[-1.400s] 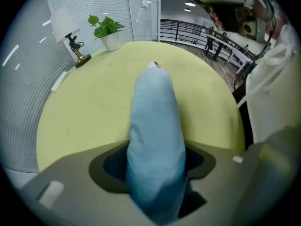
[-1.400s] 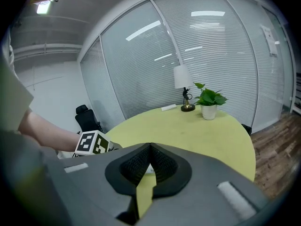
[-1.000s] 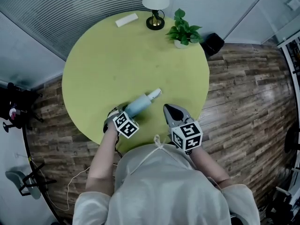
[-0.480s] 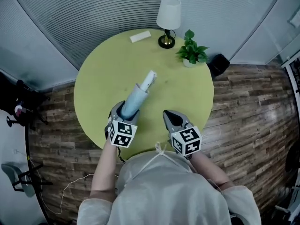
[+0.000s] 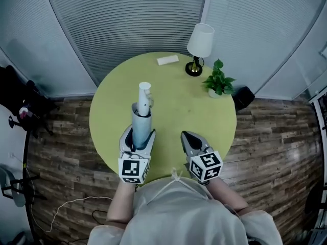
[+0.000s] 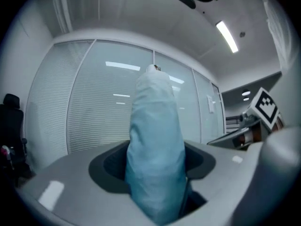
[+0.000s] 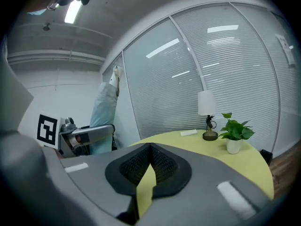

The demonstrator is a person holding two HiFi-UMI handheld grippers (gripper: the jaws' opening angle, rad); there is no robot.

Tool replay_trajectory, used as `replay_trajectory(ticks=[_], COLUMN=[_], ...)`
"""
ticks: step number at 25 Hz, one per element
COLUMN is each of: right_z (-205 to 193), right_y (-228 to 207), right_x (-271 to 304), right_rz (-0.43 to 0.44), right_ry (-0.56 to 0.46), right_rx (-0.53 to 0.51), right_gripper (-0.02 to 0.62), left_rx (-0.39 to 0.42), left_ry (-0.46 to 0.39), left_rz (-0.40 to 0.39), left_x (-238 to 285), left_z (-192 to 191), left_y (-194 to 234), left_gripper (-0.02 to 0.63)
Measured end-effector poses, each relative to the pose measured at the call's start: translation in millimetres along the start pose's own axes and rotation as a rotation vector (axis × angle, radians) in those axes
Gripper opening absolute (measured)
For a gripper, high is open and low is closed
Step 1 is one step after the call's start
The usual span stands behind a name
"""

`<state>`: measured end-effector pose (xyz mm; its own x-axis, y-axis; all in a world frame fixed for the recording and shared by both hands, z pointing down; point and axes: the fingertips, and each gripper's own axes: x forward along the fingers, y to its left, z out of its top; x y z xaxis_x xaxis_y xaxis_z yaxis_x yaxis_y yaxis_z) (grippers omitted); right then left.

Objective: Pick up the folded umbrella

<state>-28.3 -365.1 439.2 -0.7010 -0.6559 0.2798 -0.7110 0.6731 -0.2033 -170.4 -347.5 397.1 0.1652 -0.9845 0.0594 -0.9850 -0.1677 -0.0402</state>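
Observation:
The folded umbrella (image 5: 141, 120), pale blue with a white handle end, is held off the round yellow-green table (image 5: 173, 103). My left gripper (image 5: 138, 137) is shut on its lower part, and the umbrella sticks out forward between the jaws. In the left gripper view the umbrella (image 6: 155, 149) fills the gap between the jaws and hides the pads. My right gripper (image 5: 188, 137) hovers over the table's near edge, shut and with nothing in it. The right gripper view shows its jaw tips (image 7: 149, 149) together, with the umbrella (image 7: 103, 112) and the left gripper (image 7: 89, 135) off to the left.
At the table's far side stand a lamp (image 5: 199, 42), a potted plant (image 5: 218, 83) and a flat white box (image 5: 167, 60). A black bin (image 5: 244, 97) sits on the wood floor to the right. Blinds and glass walls curve behind.
The left gripper has lifted the umbrella off the table and swung it from lying slantwise to pointing straight ahead. The right gripper has risen slightly, still shut.

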Motion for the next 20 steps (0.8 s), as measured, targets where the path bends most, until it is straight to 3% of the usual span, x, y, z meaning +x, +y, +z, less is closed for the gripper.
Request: replay_trajectory(ticks=[5, 20], right_z=[9, 13], right_y=[8, 18], right_x=[2, -4], right_rz=[0.018, 0.017], right_ry=[-0.014, -0.051], right_rx=[-0.043, -0.083], right_gripper=[-0.002, -0.002], left_rx=[0.028, -0.005], left_ry=[-0.088, -0.084], left_rz=[0.012, 0.000], left_x=[-12, -9], left_z=[13, 15], left_y=[-3, -6], left_gripper=[0.299, 0.299])
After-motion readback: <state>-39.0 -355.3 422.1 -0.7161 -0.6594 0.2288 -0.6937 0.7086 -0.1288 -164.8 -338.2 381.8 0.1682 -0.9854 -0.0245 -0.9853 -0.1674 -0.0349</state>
